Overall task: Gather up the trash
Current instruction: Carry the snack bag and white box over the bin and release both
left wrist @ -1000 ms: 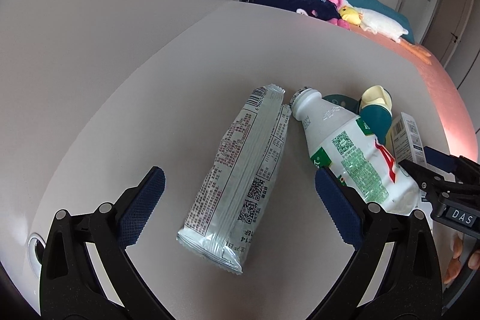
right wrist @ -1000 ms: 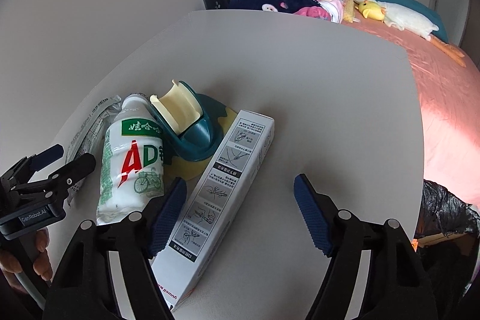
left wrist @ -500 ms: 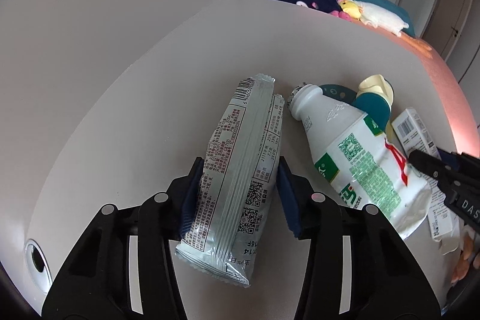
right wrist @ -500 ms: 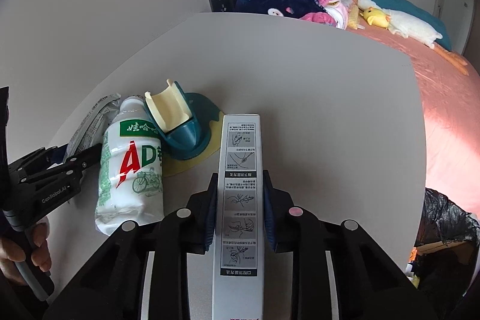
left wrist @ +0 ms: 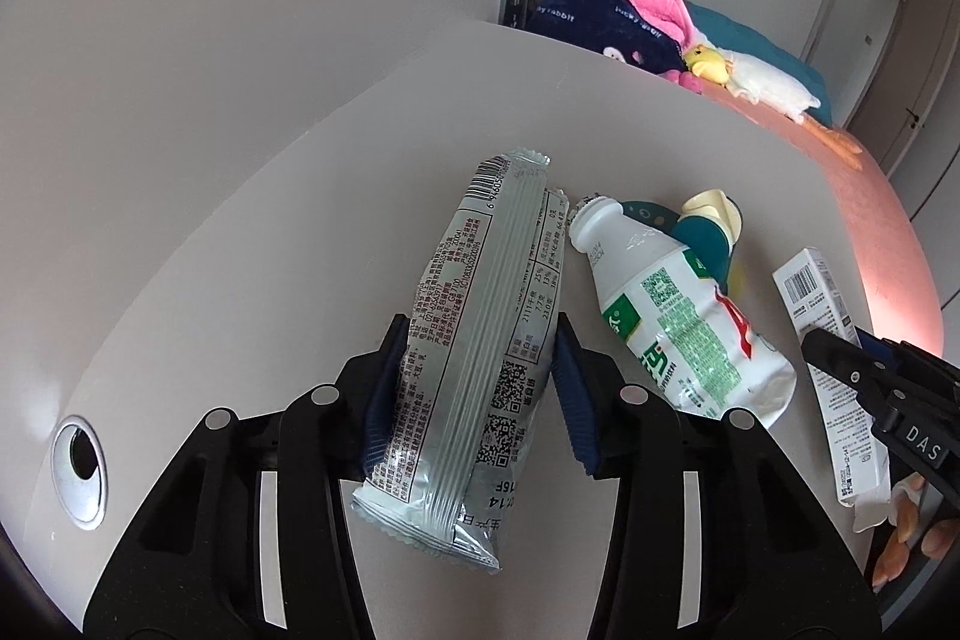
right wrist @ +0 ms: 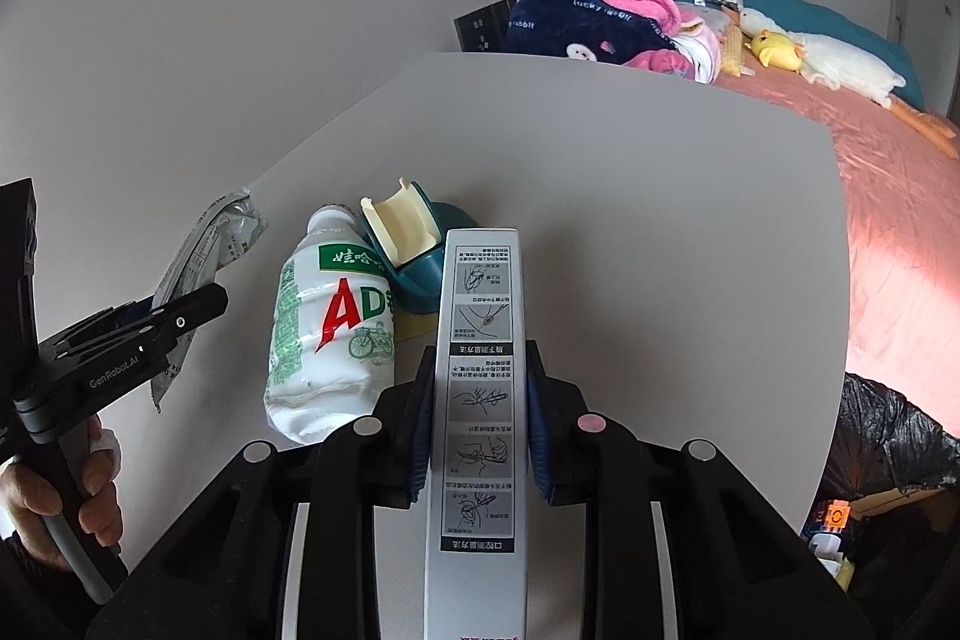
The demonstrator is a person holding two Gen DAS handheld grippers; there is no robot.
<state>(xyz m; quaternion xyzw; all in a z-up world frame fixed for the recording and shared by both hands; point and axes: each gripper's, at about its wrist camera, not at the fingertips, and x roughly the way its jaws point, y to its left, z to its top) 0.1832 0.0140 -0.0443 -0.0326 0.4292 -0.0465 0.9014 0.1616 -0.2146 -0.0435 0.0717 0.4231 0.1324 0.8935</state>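
Note:
A silvery snack packet (left wrist: 498,244) is clamped between the blue pads of my left gripper (left wrist: 480,340), which is shut on it and holds it a little above the grey table (left wrist: 660,130). My right gripper (right wrist: 480,358) is shut on a long white printed box (right wrist: 480,400), gripped across its narrow width. Between the two lies a crushed white AD drink bottle (left wrist: 678,316) (right wrist: 330,334) on its side, cap off. A teal and cream holder (right wrist: 414,250) rests behind the bottle.
A round cable hole (left wrist: 81,466) sits near the table's left edge. A black trash bag (right wrist: 888,436) hangs open beyond the table's right edge. Further back are a pink bed (right wrist: 900,196) and a pile of clothes (right wrist: 600,16).
Both grippers went from wide open to shut: the left closed on the snack packet, the right on the white box. Both items have since risen slightly off the table.

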